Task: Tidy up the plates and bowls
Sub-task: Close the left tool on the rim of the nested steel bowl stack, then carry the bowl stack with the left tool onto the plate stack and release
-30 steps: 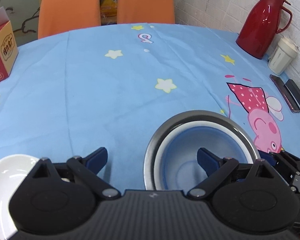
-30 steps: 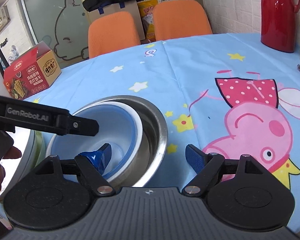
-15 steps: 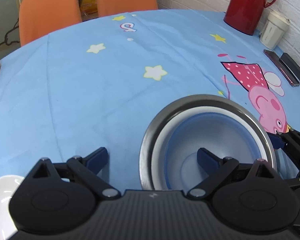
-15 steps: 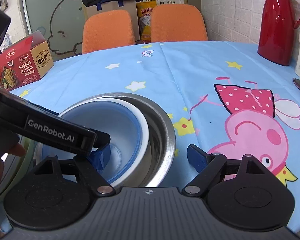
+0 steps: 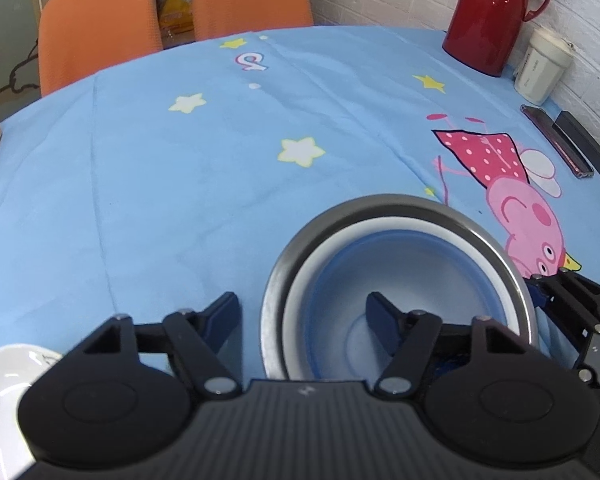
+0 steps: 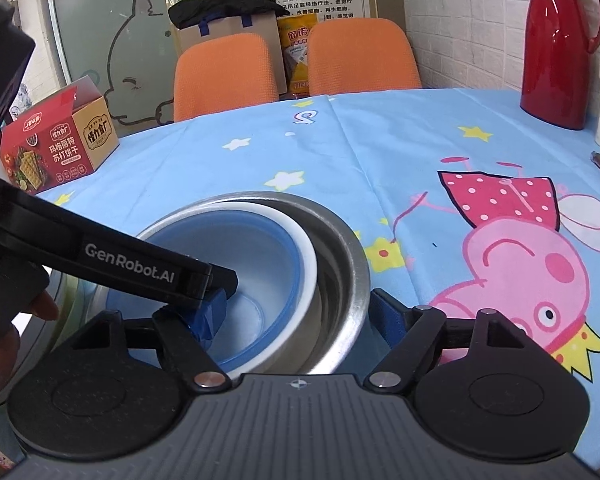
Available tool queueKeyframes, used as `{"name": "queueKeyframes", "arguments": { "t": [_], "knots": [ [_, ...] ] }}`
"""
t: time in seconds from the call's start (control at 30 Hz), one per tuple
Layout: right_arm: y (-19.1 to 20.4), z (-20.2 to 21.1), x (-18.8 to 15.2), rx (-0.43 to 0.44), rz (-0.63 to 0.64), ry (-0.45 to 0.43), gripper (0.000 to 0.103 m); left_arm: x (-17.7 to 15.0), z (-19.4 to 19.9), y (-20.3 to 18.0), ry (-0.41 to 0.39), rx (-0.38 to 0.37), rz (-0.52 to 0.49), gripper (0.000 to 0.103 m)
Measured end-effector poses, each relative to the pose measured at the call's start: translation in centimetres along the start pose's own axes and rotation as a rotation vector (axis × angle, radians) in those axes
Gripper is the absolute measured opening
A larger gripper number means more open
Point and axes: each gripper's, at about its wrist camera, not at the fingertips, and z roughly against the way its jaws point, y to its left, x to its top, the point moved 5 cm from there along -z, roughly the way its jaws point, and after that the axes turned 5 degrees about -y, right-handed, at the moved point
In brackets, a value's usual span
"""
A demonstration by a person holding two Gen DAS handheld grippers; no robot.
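A steel bowl (image 5: 400,204) sits on the blue tablecloth with a white bowl (image 5: 380,226) and a blue-rimmed bowl (image 5: 412,264) nested inside it. The stack also shows in the right wrist view (image 6: 340,248). My left gripper (image 5: 304,312) is open and straddles the stack's left wall, one finger inside the blue bowl, one outside. My right gripper (image 6: 300,312) is open and straddles the right wall the same way. A white plate (image 5: 0,384) lies at the lower left of the left wrist view.
A red thermos (image 5: 488,12), a white cup (image 5: 544,68) and a phone (image 5: 556,140) stand near the brick wall on the right. A red snack box (image 6: 56,140) sits at the far left. Two orange chairs (image 6: 292,68) stand behind the table.
The nested bowls and both grippers have shifted slightly; the views rose and tilted a little. The white plate shows less in the left wrist view. Both grippers stay open around the walls.
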Motion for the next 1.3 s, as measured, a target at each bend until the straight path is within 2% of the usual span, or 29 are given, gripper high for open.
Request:
{"name": "queueKeyframes", "arguments": {
  "t": [0.07, 0.2, 0.37, 0.4, 0.47, 0.7, 0.9, 1.07, 1.2, 1.3],
  "knots": [
    [0.1, 0.0, 0.1, -0.004, -0.003, 0.006, 0.062, 0.1, 0.2, -0.6, 0.005, -0.015, 0.001, 0.045],
    [0.7, 0.0, 0.5, -0.012, 0.015, 0.028, 0.058, 0.7, 0.0, -1.3, 0.009, 0.039, -0.033, 0.046],
    [0.4, 0.4, 1.2, 0.005, -0.001, 0.034, 0.058, 1.6, 0.0, -1.2, 0.000, 0.006, 0.010, 0.046],
    [0.4, 0.5, 1.4, -0.001, 0.003, 0.027, 0.058, 1.8, 0.2, -1.4, -0.011, 0.008, 0.006, 0.046],
    [0.6, 0.8, 1.9, -0.013, 0.017, 0.007, 0.060, 2.5, 0.8, -1.8, -0.033, -0.005, -0.003, 0.052],
    [1.2, 1.8, 4.5, -0.005, 0.031, -0.057, 0.062, 4.7, 3.2, -1.0, -0.087, -0.011, 0.024, 0.054],
    [4.9, 2.8, 7.1, 0.074, 0.076, -0.125, 0.063, 5.5, 8.3, 2.5, -0.155, 0.065, 0.059, 0.054],
    [9.7, 2.9, 7.5, 0.202, 0.108, -0.147, 0.063, 2.7, 12.3, 6.7, -0.167, 0.186, 0.097, 0.054],
    [13.3, 2.6, 5.9, 0.301, 0.127, -0.093, 0.063, -1.3, 13.8, 10.1, -0.124, 0.250, 0.162, 0.054],
    [15.4, 2.7, 4.3, 0.353, 0.146, -0.035, 0.063, -4.2, 14.1, 11.8, -0.092, 0.260, 0.210, 0.054]
  ]
}}
